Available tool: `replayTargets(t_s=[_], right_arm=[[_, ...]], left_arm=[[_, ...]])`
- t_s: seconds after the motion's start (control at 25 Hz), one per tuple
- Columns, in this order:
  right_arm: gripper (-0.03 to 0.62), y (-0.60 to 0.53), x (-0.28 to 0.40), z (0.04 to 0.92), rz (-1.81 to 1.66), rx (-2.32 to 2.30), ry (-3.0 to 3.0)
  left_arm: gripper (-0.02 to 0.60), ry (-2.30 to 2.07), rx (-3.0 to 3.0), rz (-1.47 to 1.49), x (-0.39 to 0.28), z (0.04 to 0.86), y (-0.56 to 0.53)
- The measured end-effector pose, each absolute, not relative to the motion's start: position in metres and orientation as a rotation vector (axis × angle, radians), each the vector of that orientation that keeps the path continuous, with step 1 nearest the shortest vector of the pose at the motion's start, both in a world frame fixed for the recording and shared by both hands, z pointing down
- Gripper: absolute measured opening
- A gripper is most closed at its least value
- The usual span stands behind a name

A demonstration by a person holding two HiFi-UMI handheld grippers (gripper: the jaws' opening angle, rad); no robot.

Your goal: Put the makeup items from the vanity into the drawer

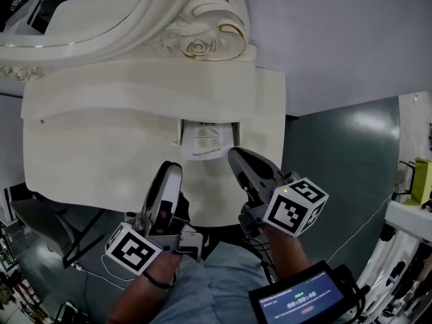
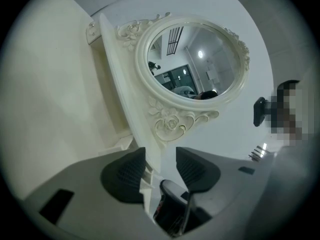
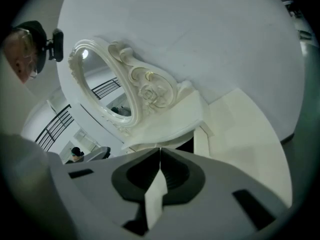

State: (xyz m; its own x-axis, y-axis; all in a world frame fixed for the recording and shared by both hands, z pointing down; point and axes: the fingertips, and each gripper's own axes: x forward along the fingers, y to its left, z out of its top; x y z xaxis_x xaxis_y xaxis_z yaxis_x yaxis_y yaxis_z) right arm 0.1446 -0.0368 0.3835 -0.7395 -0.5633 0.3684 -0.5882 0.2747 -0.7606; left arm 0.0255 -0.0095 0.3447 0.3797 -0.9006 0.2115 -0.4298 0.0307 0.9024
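A white vanity stands against a pale grey wall, and its surface is a broad cream top. An oval mirror in a carved rose frame rises behind it. The drawer sits at the middle of the front edge, pulled partly out. Something white with a printed strip lies in it, too blurred to name.

The right gripper points at the drawer's right side. Its jaws are closed on a thin white strip that I cannot identify. The left gripper hangs just beside the drawer's left side with its jaws apart and nothing gripped.

The floor is dark grey-green. A small lit screen sits at the lower right.
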Motion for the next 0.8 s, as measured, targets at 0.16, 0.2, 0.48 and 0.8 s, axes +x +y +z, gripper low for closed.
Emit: replayTargets(t_s=[0.16,0.2,0.48,0.8], right_arm=[[0.006,-0.036,0.148,0.382,1.370,1.155,-2.522],[0.006,-0.033,0.148,0.388,1.368,1.161,-2.492],[0.008,-0.018,0.143,0.415,1.527,1.153,-2.367],[0.006,-0.039,0.143,0.409,1.509,1.288,-2.390]], left_arm=[[0.192,-1.225,1.569,-0.559,0.025,0.347,-0.009],[0.193,-1.224,1.571,-0.558,0.025,0.346,-0.009],[0.192,-1.231,1.552,-0.557,0.022,0.352,-0.002],[0.190,-1.242,1.560,-0.564,0.013,0.349,0.008]])
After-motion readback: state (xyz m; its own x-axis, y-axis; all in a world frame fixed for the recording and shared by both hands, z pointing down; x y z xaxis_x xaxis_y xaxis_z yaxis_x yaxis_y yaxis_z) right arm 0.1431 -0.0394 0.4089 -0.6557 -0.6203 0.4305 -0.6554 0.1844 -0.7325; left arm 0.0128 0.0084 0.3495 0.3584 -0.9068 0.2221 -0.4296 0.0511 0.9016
